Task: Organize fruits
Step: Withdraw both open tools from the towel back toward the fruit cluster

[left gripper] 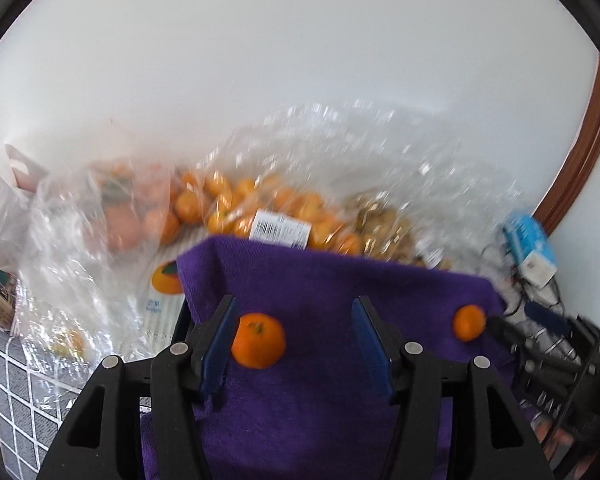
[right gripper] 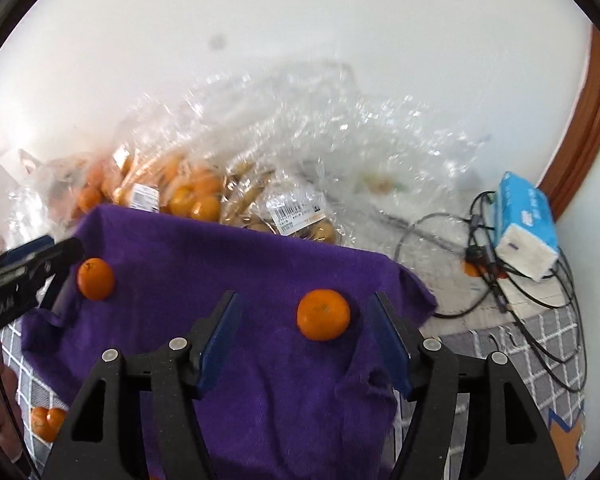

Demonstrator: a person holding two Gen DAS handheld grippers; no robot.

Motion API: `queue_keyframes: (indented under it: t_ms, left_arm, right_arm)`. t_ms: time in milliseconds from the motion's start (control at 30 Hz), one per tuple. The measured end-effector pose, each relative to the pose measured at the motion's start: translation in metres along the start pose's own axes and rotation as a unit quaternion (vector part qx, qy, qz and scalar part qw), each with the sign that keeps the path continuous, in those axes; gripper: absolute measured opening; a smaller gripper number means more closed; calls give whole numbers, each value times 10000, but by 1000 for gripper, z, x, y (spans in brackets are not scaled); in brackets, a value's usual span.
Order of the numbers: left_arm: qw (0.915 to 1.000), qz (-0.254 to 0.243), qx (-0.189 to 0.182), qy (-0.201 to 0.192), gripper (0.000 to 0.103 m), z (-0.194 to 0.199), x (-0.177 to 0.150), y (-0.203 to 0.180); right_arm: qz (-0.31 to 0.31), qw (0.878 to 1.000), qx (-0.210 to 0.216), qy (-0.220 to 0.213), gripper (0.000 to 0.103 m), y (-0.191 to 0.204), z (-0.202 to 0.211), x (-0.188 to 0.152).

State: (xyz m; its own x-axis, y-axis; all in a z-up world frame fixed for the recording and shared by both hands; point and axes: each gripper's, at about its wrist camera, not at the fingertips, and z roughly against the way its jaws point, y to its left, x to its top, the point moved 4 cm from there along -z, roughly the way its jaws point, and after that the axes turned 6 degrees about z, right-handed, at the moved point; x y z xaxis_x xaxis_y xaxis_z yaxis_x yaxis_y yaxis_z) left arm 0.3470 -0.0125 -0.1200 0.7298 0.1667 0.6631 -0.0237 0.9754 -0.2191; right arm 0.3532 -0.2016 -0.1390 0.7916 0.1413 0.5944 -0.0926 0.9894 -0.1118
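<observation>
I have two grippers, and both are wide open, holding nothing. Two small oranges sit on the purple cloth (right gripper: 204, 280).

The left orange (left gripper: 258, 340) lies between the fingers of my left gripper (left gripper: 296, 344), right up against the left finger (left gripper: 220, 344). I cannot tell if it touches. The right orange (right gripper: 323, 314) lies between the fingers of my right gripper (right gripper: 306, 344), a bit closer to the right finger (right gripper: 390, 344).

So each orange is just in front of its own gripper. I think the left gripper should slide a little to the left before it closes, so the orange sits in the middle.

The oranges are round, so there is no long side to line up with. Behind the cloth are clear bags of oranges (right gripper: 192, 196) by the wall.
</observation>
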Motion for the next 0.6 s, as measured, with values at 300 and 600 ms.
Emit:
queue_keyframes:
  t_ms: [300,600]
  left_arm:
    - [9982,-398,-129,-441,56,73,-3,-21]
    - [9979,-392,374,-369,56,112,-51,32]
  right_arm:
    - [-242,9993,-43,-282,65,-17,78,-37]
    - [-503,9976,280,-380,65,-11,111,-83]
